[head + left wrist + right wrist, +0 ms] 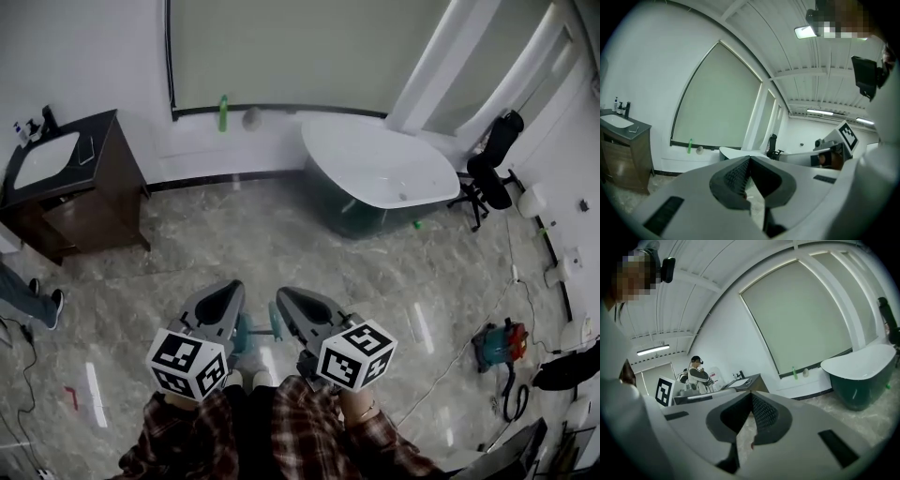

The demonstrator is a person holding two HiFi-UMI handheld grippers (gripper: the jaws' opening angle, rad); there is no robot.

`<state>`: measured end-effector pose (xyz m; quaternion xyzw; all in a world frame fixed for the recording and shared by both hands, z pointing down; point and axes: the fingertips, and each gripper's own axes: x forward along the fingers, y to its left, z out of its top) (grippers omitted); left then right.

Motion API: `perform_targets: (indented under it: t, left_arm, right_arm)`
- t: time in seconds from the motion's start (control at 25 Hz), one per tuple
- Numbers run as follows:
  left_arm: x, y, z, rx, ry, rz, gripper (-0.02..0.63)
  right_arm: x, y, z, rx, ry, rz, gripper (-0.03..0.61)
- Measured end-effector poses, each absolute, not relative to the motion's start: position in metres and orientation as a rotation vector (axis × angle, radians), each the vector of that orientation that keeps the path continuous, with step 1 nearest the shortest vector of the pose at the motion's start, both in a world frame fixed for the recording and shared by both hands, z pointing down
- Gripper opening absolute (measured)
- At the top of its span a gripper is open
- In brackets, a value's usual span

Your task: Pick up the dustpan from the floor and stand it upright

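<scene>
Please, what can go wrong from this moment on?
1. The teal thing, perhaps the dustpan, is mostly hidden below the left gripper and right gripper, both shut and empty; a step might hit it.
2. The white cable lies across the floor near the vacuum cleaner; someone might trip.

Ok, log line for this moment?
left gripper shut, empty | right gripper shut, empty | both held above floor
</scene>
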<state>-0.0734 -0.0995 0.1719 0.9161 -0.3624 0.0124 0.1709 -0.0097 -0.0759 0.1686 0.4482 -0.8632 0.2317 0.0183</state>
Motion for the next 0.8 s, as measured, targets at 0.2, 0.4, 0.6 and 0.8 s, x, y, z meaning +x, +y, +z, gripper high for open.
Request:
perform_targets:
  t: [0.2,0.4,0.6,0.8]
  left_arm:
    - [-0.060,-0.084,0.166,2.620,-0.992,0.022,0.011]
    - [-0.057,-0.081,0.164,2.616,-0.994,0.011,0.011]
    - [-0.061,-0.084,0.166,2.594,-1.014,0.008,0.011]
    - [-0.065,-0.089,0.174,2.574,-1.030,0.036,0.011]
  right_arm:
    - [-0.008,-0.067,0.155,1.371,-2.726,0.709,0.011]
    - [-0.012,-0.067,0.147,1.316,-2.749,0.683,0.011]
    - [-0.015,-0.072,0.146,1.284,-2.765,0.703,0.011]
    - [-0.016,-0.077,0.148,1.265,-2.755,0.721,0.011]
